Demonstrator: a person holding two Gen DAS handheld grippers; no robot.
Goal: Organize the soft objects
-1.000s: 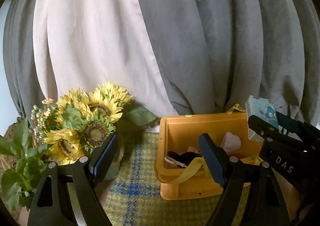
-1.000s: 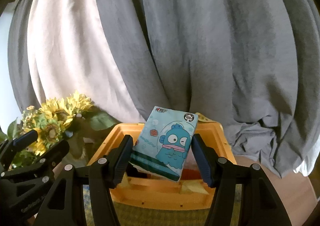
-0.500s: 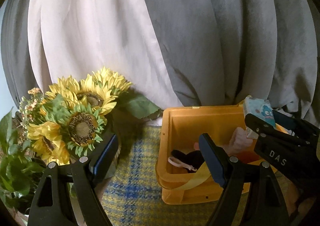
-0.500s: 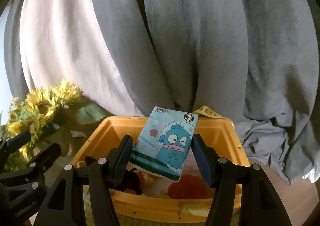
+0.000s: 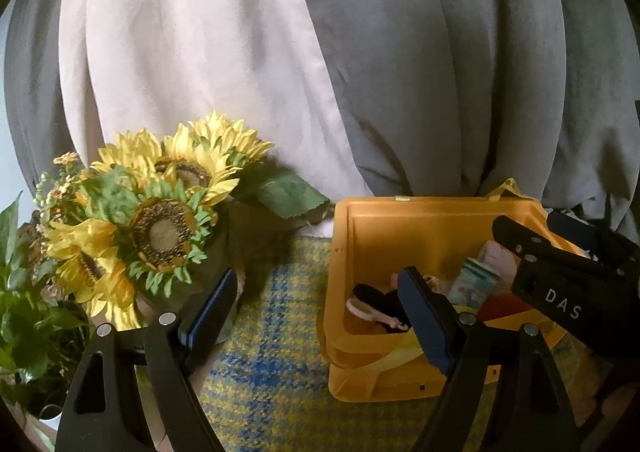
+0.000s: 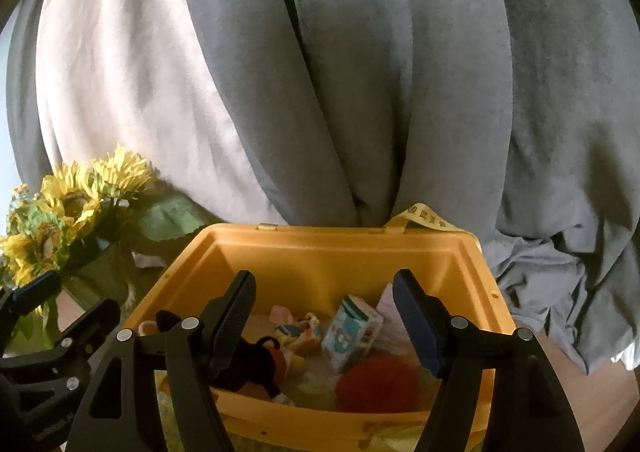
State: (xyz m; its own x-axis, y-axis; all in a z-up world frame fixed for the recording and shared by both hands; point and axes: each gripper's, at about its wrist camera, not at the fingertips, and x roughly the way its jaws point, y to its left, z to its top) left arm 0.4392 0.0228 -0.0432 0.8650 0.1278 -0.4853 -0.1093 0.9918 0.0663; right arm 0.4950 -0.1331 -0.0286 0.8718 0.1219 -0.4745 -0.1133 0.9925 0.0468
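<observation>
A yellow plastic bin (image 6: 340, 248) holds several soft things: a light blue tissue pack (image 6: 352, 326) standing tilted, a red plush ball (image 6: 376, 382), a black plush toy (image 6: 256, 364) and small pastel items. My right gripper (image 6: 330, 316) is open and empty, above the bin's near rim. In the left wrist view the bin (image 5: 420, 224) sits at the right with the tissue pack (image 5: 474, 280) inside. My left gripper (image 5: 316, 316) is open and empty, to the left of the bin over the cloth.
A bunch of sunflowers (image 5: 160, 208) and green leaves stand left of the bin. A yellow and blue checked cloth (image 5: 272, 356) lies under the bin. Grey and pale curtains (image 6: 320, 72) hang close behind. Bare wooden tabletop (image 6: 592, 392) shows at the right.
My right gripper has opened and let go of the tissue pack, which has dropped into the bin. Both grippers have moved closer to the bin.
</observation>
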